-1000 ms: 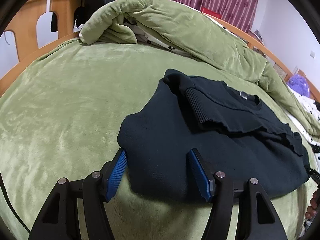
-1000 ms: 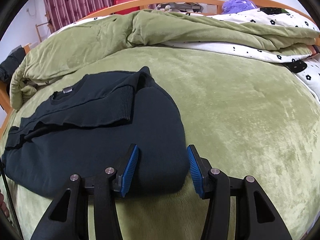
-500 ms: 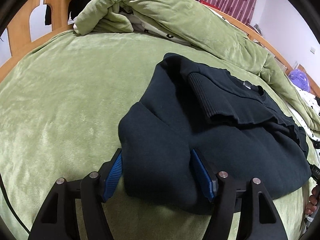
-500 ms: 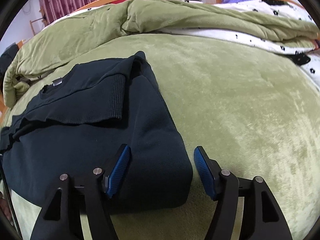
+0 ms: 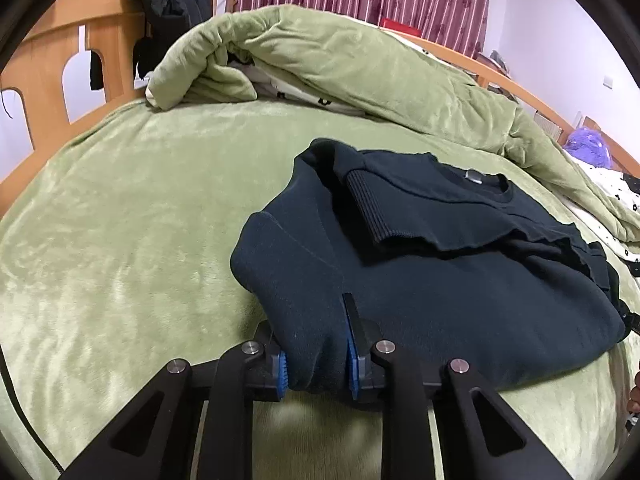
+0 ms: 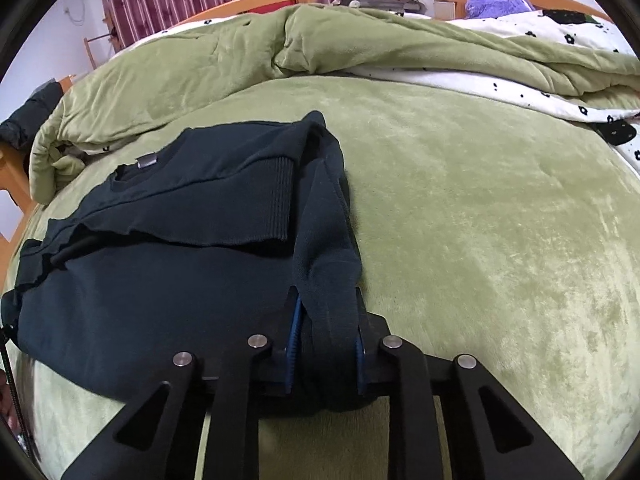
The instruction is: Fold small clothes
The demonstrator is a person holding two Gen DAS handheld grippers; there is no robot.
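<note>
Both grippers, left gripper (image 5: 316, 364) and right gripper (image 6: 326, 360), have just closed, pads pinching the sweater (image 5: 460, 280) hem bunched between the fingers. Lift both corners evenly toward the collar.

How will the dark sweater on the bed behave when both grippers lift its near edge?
Probably floppy: the dark sweater bunches between the left gripper pads. It likely sags between that and the right gripper. The folded sleeve, lying loose on top, may slide off.
</note>
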